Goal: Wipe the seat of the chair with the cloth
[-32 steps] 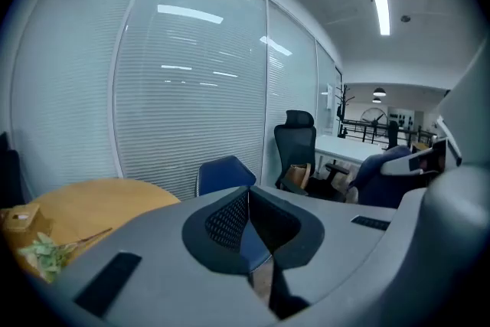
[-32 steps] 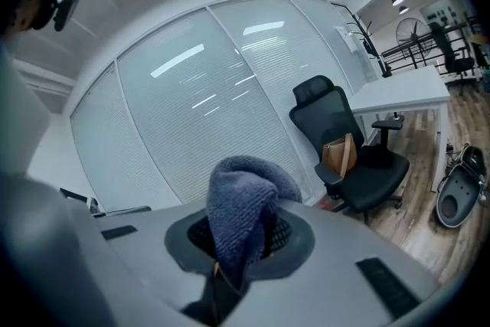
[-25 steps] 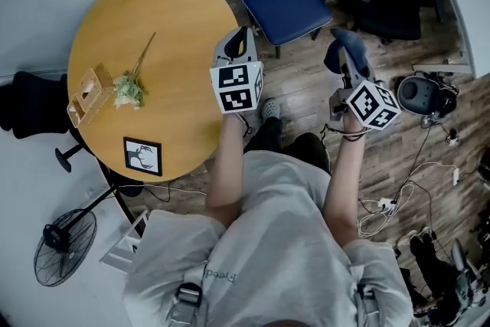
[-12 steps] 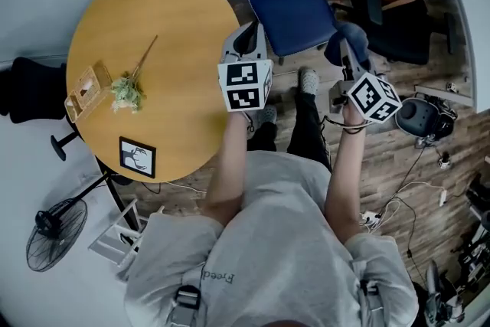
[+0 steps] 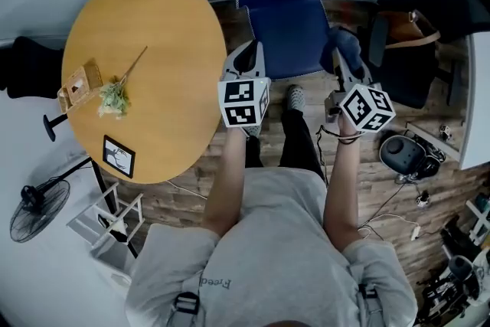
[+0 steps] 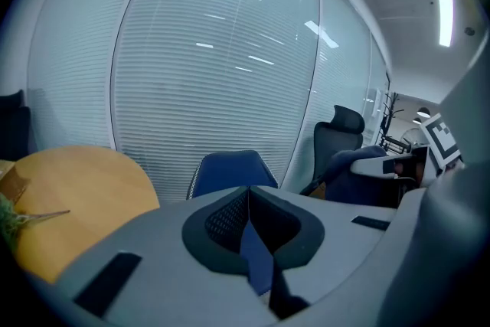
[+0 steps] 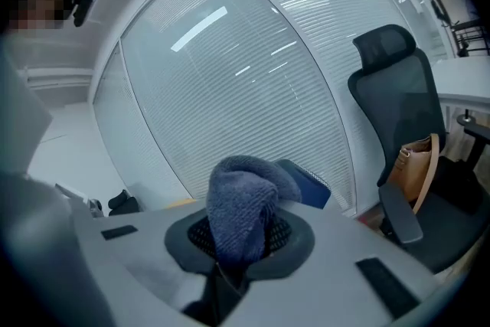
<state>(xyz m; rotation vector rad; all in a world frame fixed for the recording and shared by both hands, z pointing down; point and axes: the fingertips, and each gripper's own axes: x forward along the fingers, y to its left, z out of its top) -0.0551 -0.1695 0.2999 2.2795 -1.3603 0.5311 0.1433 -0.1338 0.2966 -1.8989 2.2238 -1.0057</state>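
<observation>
R gripper [image 7: 240,230] jaws clamp cloth [image 7: 243,188], L gripper [image 6: 249,203] jaws pinched together, empty; chair [image 5: 289,21] ahead, table [image 5: 145,50] just beside.

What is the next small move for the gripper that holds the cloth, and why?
Probably bring the right gripper leftward and down onto the seat. It is shut on the cloth, and in the head view the cloth sits just off the seat's right edge, not on it, so no wiping can start yet. The left gripper is shut and holds nothing.
</observation>
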